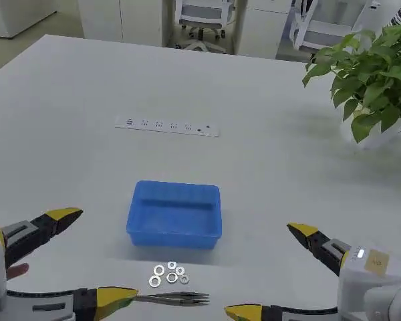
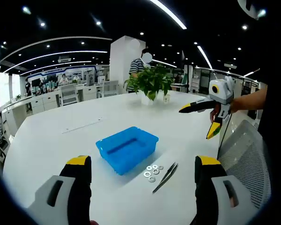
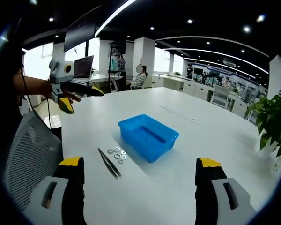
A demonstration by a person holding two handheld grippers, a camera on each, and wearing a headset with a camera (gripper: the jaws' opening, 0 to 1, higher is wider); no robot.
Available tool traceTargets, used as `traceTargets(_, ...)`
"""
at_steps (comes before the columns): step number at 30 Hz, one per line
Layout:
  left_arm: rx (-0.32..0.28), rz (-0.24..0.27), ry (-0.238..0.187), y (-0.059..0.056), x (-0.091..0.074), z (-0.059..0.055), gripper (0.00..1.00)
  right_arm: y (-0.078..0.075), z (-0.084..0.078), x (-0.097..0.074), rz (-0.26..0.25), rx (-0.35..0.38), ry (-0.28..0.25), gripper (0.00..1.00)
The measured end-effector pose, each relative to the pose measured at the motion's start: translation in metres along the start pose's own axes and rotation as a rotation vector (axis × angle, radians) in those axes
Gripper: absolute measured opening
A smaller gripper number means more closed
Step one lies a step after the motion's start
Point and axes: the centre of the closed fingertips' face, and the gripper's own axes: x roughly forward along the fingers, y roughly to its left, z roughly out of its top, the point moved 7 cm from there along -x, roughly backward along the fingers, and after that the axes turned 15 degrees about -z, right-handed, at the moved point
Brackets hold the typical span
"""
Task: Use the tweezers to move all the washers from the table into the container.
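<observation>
Washers [image 1: 169, 273] are clustered between tweezers [image 1: 177, 299] and container [image 1: 175, 212] on the worktop [image 1: 287, 167], handy for transfer. Left claw [image 1: 87, 256] and right claw [image 1: 267, 270] are held wide open, empty.

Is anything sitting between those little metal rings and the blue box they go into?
Nothing visible. Bare table separates the washers from the blue container; the tweezers lie on the washers' near side, away from it.

The left gripper [image 1: 87, 257] and the right gripper [image 1: 267, 271] were side by side, each with jaws wide open.
</observation>
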Motion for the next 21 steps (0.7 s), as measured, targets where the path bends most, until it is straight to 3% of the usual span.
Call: traceTargets(21,0.004,-0.006,-0.003,-0.0003,-0.0006,0.0008,0.96,-0.0015,0.0031,-0.0006,-0.004,-0.004,-0.007,1.00)
